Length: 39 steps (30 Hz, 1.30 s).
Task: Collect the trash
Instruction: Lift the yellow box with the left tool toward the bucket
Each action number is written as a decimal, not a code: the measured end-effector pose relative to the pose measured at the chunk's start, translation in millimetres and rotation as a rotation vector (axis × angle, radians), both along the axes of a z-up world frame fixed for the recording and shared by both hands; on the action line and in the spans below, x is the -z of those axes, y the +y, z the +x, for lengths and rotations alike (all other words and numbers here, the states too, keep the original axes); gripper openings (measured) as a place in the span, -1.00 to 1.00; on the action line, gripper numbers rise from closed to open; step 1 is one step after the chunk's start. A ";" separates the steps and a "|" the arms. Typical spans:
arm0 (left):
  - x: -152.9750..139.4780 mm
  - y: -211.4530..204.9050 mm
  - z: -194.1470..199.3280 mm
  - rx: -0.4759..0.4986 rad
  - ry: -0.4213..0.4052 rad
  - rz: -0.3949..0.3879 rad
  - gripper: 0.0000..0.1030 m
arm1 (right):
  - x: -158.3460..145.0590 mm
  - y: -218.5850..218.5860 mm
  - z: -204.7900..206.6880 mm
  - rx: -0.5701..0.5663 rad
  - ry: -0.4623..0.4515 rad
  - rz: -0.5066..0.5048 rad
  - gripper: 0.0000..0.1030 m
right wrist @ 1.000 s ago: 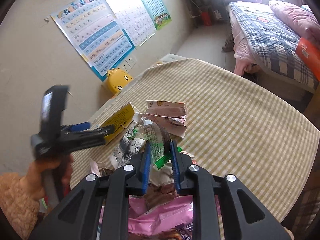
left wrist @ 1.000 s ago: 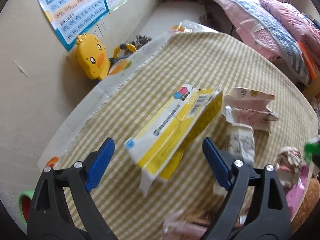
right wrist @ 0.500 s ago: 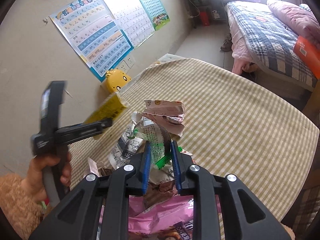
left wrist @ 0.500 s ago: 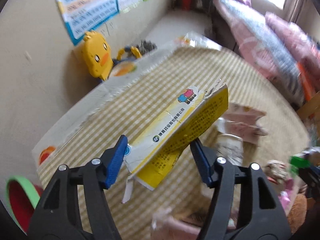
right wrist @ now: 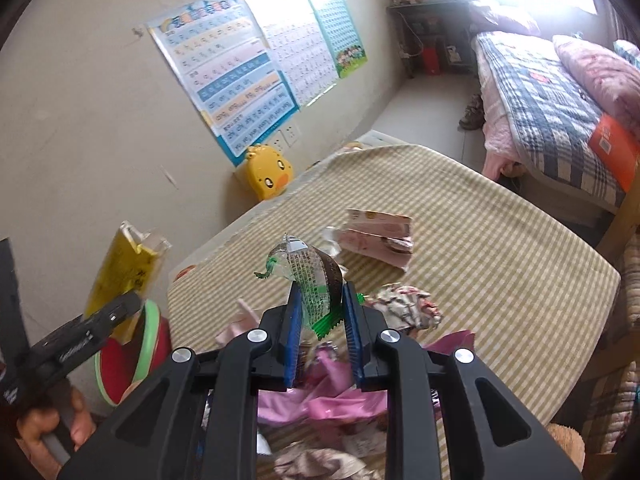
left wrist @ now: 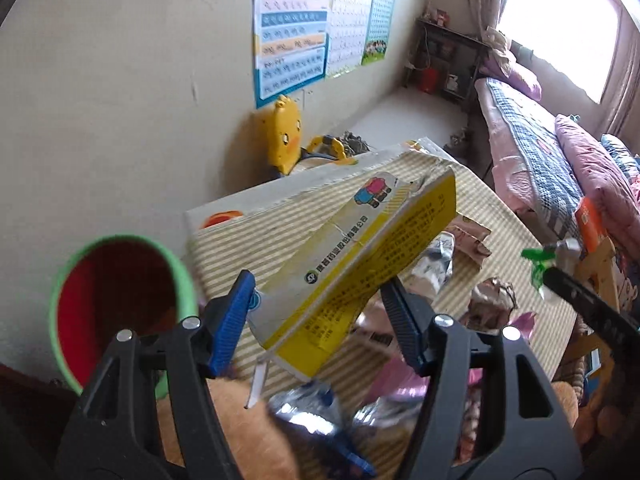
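In the left wrist view we saw the left tongs (left wrist: 320,320) closed on a flattened yellow-and-white carton (left wrist: 360,256), its printed cardboard creased and its far end torn open, held tilted above the striped table (left wrist: 516,280). At nine o'clock from the carton stood one round bin (left wrist: 120,304), green-rimmed and red inside; the right wrist view showed only a sliver of it (right wrist: 136,344).

The right wrist view alone showed the right tongs (right wrist: 320,312) pinching a crinkled clear plastic wrapper (right wrist: 312,272) with green print, narrowly parted around it, above the table (right wrist: 500,264). Beyond it, at one o'clock, lay a folded pink paper packet (right wrist: 380,240); a crumpled patterned wrapper (right wrist: 404,304) lay at three o'clock, and glossy pink film (right wrist: 328,396) bunched beneath the tongs.

We counted three wall charts (right wrist: 256,60) and one yellow duck toy (right wrist: 268,172) in both views.
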<state>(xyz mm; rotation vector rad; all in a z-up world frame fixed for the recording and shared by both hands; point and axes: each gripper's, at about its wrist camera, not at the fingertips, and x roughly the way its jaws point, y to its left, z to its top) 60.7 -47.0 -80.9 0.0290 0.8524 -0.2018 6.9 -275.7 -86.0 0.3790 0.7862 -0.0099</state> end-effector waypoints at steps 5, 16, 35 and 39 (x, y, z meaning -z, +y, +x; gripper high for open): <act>-21.7 11.0 -18.8 0.004 -0.064 0.011 0.22 | -19.1 21.9 -6.5 -0.031 -0.031 -0.031 -0.60; -34.8 30.6 -30.9 -0.021 -0.113 -0.020 0.22 | -45.9 52.3 -16.6 -0.075 -0.067 -0.064 -0.58; -21.7 54.2 -24.1 -0.070 -0.097 -0.009 0.23 | -48.2 83.6 -7.7 -0.130 -0.053 -0.083 -0.58; -19.3 56.7 -23.2 -0.073 -0.092 -0.007 0.23 | -48.2 83.7 -7.3 -0.131 -0.053 -0.082 -0.58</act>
